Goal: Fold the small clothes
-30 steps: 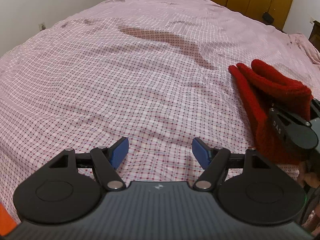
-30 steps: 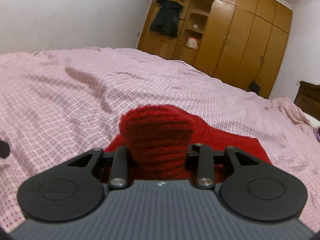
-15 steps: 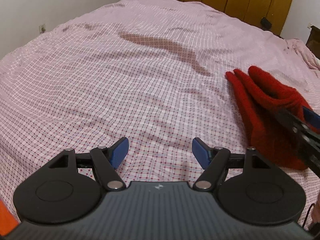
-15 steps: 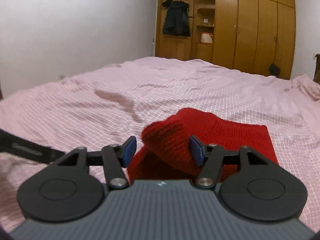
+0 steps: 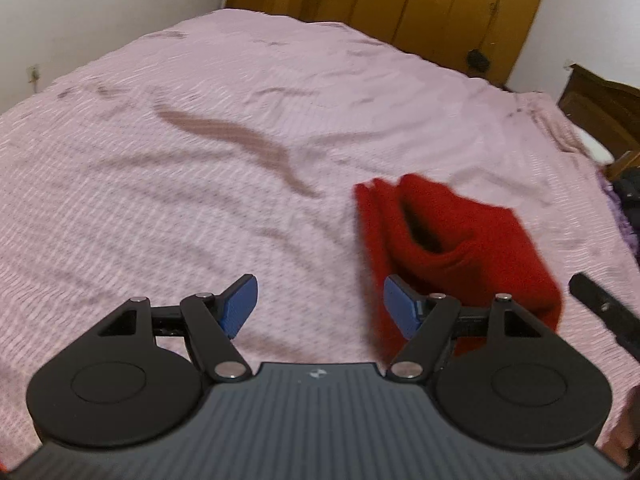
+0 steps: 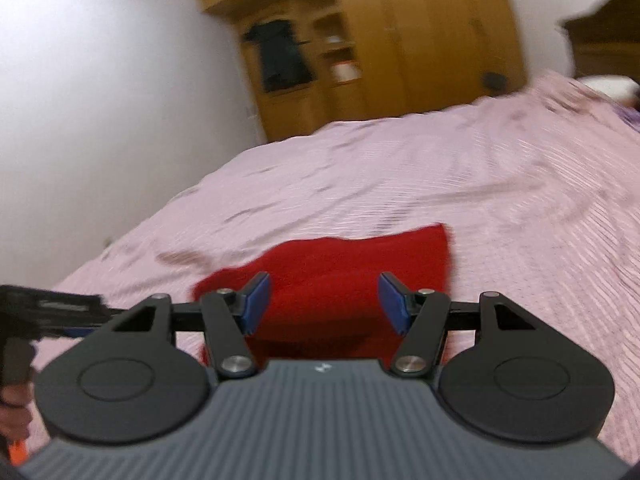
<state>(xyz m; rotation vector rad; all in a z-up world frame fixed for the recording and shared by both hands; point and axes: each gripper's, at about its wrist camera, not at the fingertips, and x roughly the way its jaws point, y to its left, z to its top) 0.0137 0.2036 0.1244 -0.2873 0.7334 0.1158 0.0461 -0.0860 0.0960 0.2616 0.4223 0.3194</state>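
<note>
the bed (image 5: 200, 128) fills both my views, its pink checked sheet rumpled; the red knit garment (image 5: 460, 248) lies on it, part-folded, one layer gaping open at the top; my left hand-held gripper (image 5: 320, 304) hangs beside it, jaws wide apart and empty; my right hand-held gripper (image 6: 324, 302) sits over the red knit, equally spread, gripping nothing; i judge the loose fold could spring back, or a pinch could catch the sheet underneath; motion blur hides the knit's edges.
</note>
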